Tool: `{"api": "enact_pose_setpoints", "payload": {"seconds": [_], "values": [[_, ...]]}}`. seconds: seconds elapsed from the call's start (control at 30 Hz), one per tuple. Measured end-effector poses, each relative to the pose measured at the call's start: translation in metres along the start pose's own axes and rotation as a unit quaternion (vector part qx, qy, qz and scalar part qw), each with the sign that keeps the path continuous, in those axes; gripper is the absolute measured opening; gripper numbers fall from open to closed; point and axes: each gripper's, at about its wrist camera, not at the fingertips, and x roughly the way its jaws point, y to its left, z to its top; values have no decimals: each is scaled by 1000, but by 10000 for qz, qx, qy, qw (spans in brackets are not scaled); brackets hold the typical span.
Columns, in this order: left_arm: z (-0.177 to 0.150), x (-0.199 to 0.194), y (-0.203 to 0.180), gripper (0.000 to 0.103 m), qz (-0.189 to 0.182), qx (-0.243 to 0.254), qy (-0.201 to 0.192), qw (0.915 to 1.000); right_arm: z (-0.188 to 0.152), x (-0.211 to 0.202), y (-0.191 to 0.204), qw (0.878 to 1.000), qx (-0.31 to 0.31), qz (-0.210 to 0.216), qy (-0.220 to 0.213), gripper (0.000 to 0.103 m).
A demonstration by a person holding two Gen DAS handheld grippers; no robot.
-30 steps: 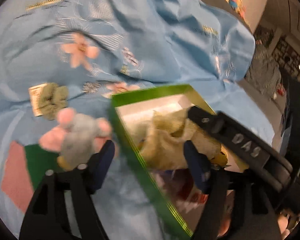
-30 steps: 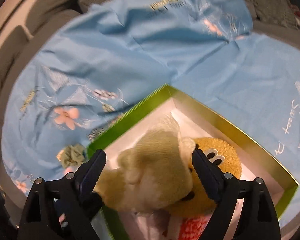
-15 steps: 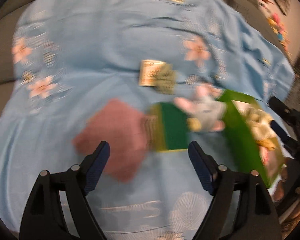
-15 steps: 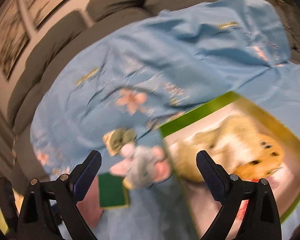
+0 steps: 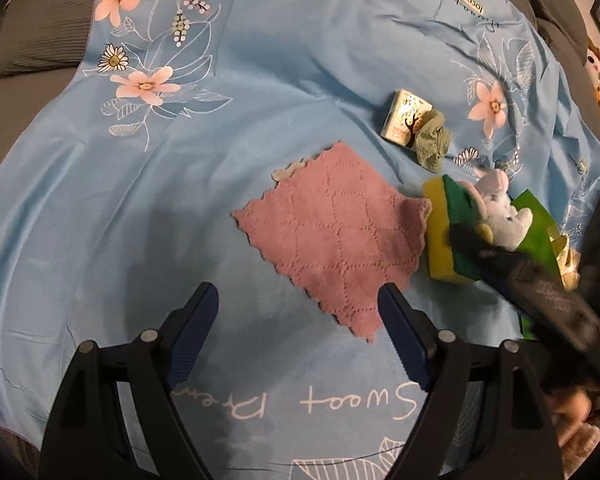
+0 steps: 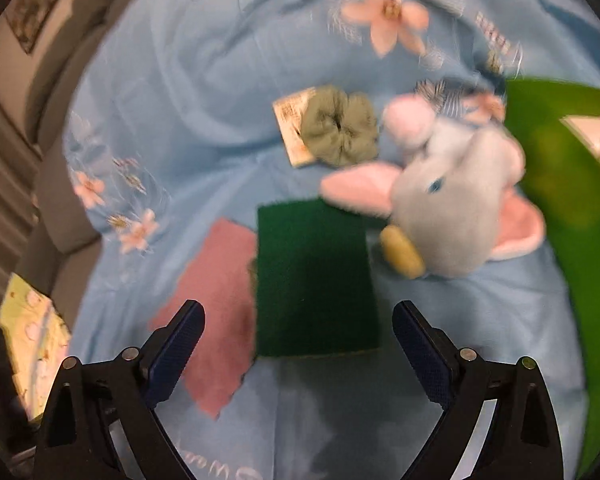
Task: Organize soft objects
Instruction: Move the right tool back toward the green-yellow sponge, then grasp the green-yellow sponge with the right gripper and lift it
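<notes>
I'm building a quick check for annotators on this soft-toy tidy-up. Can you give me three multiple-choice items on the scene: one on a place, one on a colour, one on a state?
1. What lies right beside the sponge, on its left in the right wrist view?
A. pink cloth
B. scrunchie
C. green box

2. What colour are the plush elephant's ears?
A. yellow
B. pink
C. green

3. How does the right hand-held gripper stand?
A. shut on the sponge
B. shut on the elephant
C. open, holding nothing

Answers:
1 A: the pink cloth meets the sponge's left edge.
2 B: both ears are pink against the grey head.
3 C: the jaws stand wide apart above the sponge, pressing on nothing.
</notes>
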Motion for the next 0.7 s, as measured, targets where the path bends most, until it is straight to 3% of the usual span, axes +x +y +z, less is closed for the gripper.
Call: {"api": "enact_pose_setpoints", "payload": {"seconds": [0.07, 0.1, 0.27, 0.47, 0.57, 0.7], "values": [[0, 0, 4, 81, 91, -36, -8, 10000, -1, 12, 8, 9997, -207, -113, -26, 82], [0, 1, 6, 81, 117, -49, 16, 9999, -2, 13, 10, 9994, -300, -180, -55, 64], [2, -4, 16, 81, 206, -145, -77, 9997, -9, 3, 22, 9973, -600, -366, -211, 64], [4, -12, 20, 81, 194, -220, -180, 9994, -12, -59, 33, 9949, -758, -309, -589, 65], [6, -11, 23, 81, 226, -287, -179, 9992, -23, -68, 46, 9945, -995, -146, -295, 65], [6, -12, 23, 81, 187, -311, -221, 9991, -39, -36, 58, 9930, -1053, -138, 512, 65]]}}
